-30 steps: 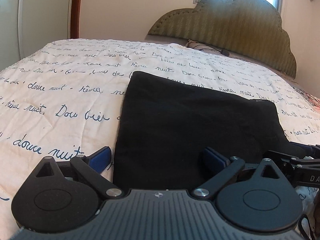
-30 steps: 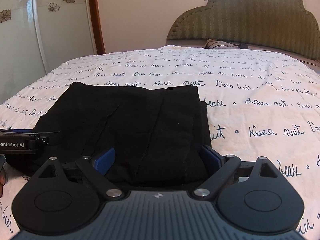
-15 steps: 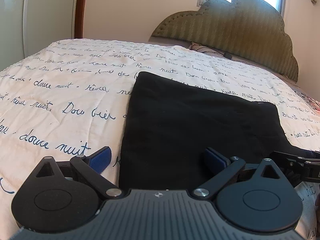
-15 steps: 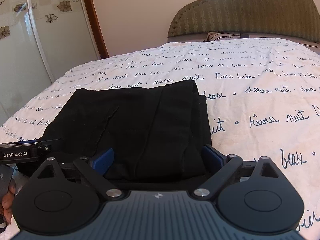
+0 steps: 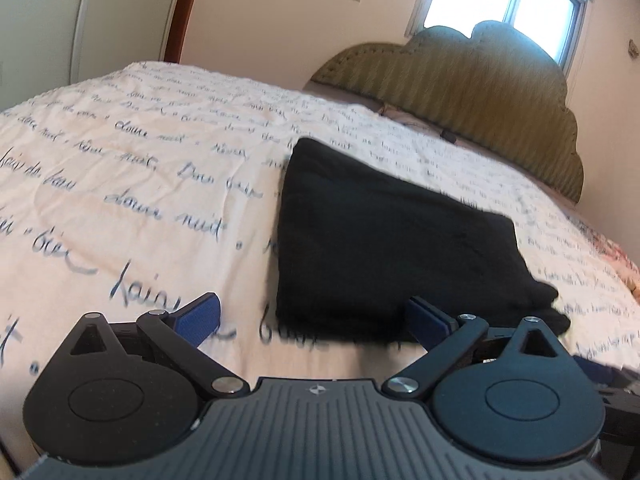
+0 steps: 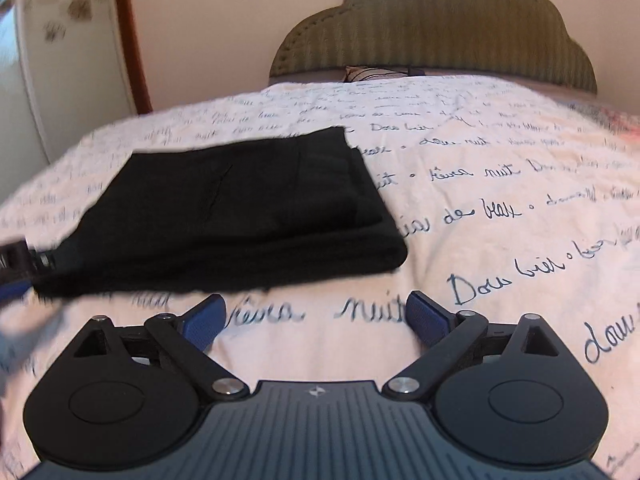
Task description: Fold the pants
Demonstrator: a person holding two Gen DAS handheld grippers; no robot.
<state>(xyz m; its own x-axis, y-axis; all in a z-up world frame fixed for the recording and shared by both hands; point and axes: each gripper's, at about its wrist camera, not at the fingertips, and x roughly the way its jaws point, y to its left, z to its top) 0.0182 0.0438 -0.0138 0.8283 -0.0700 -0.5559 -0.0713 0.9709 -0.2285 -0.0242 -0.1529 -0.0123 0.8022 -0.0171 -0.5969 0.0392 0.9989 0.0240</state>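
The black pants (image 5: 384, 248) lie folded into a flat rectangle on the bedspread; they also show in the right wrist view (image 6: 248, 208). My left gripper (image 5: 314, 318) is open and empty, just short of the fold's near edge, with its right pad (image 5: 428, 318) at the fabric's near edge. My right gripper (image 6: 316, 316) is open and empty, over bare bedspread in front of the pants. The left gripper's tip (image 6: 18, 260) shows at the left edge of the right wrist view, beside the pants' near left corner.
The bed has a white bedspread with blue script (image 5: 140, 184), also in the right wrist view (image 6: 500, 208). An olive padded headboard (image 6: 432, 28) stands at the far end. A wardrobe door (image 6: 60, 60) and a brown door frame stand to the left.
Both grippers have pulled back from the pants and tilted up. The fabric that lay between the fingers is now in front of them. Both views are motion-blurred.
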